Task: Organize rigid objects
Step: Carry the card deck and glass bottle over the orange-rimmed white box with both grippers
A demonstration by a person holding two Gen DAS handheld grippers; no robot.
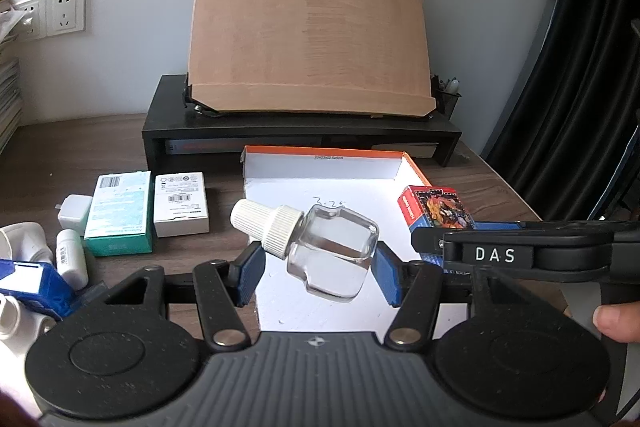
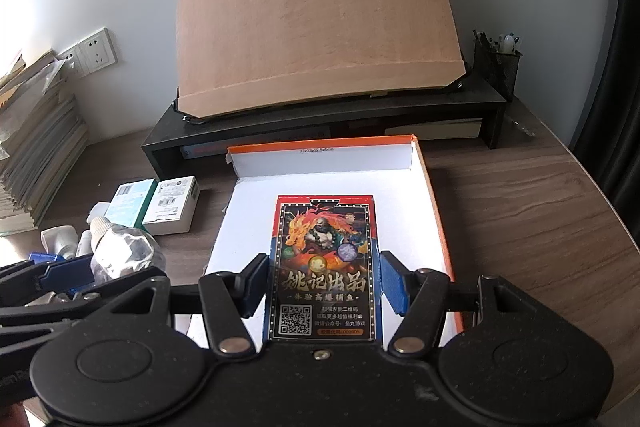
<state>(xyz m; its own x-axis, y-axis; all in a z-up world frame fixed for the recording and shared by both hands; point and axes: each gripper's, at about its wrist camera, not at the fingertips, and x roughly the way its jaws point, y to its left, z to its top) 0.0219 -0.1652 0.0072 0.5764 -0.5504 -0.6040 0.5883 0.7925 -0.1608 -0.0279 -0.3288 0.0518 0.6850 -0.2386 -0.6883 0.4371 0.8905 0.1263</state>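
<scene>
Left gripper (image 1: 318, 273) is clamped on a clear bottle (image 1: 332, 255), held mid-frame above the white tray (image 1: 280, 187). Right gripper (image 2: 324, 287) grasps a card box (image 2: 325, 267) over the tray floor; whether it rests there is unclear. Best done by lowering each straight down, then releasing, keeping the two apart. The bottle's long axis tilts, cap (image 1: 266, 227) pointing upper left. The box's long axis runs toward the top of frame.

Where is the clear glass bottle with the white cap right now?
In the left wrist view the clear glass bottle sits tilted between the left gripper's blue pads, above the white tray, left of the card box.
</scene>
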